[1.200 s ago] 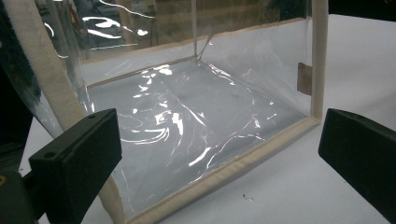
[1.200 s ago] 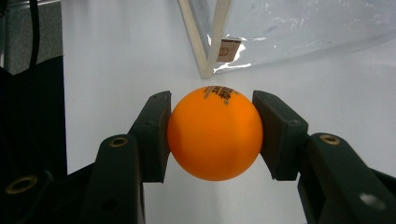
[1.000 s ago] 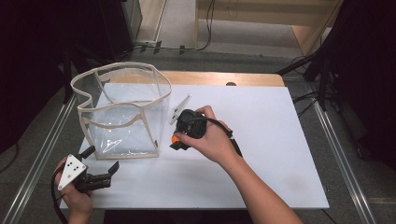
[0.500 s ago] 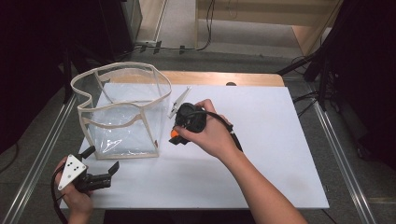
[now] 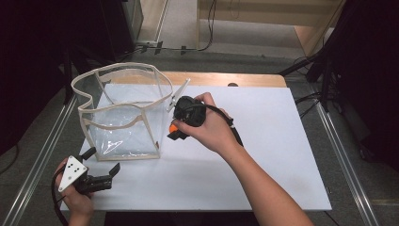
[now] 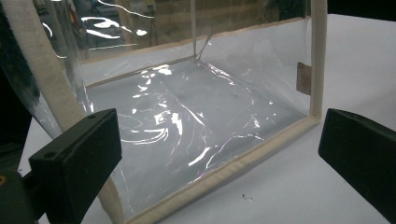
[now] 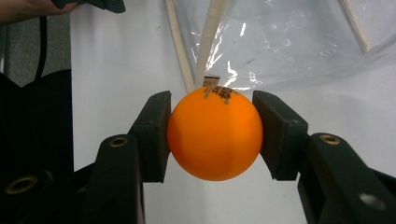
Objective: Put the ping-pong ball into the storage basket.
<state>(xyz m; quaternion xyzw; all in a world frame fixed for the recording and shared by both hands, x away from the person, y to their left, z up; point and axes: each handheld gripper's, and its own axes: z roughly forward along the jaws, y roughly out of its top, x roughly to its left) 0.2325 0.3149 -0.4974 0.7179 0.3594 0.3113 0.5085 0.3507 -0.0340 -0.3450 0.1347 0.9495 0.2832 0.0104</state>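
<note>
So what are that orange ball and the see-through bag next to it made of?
The orange ball, clamped in the right claw, looks like smooth matte plastic, probably a table tennis ball: even colour, soft sheen, dark printed lettering on top. The see-through bag looks like thin glossy plastic film, creased and throwing bright glints, edged with a cream woven-looking fabric trim.

The high view looks down on the white desk [image 5: 263,155] from its near edge. Both gripper views sit low and close, each facing the clear plastic, cream-trimmed bag [image 5: 123,113] [image 6: 187,116] [image 7: 289,42].
</note>
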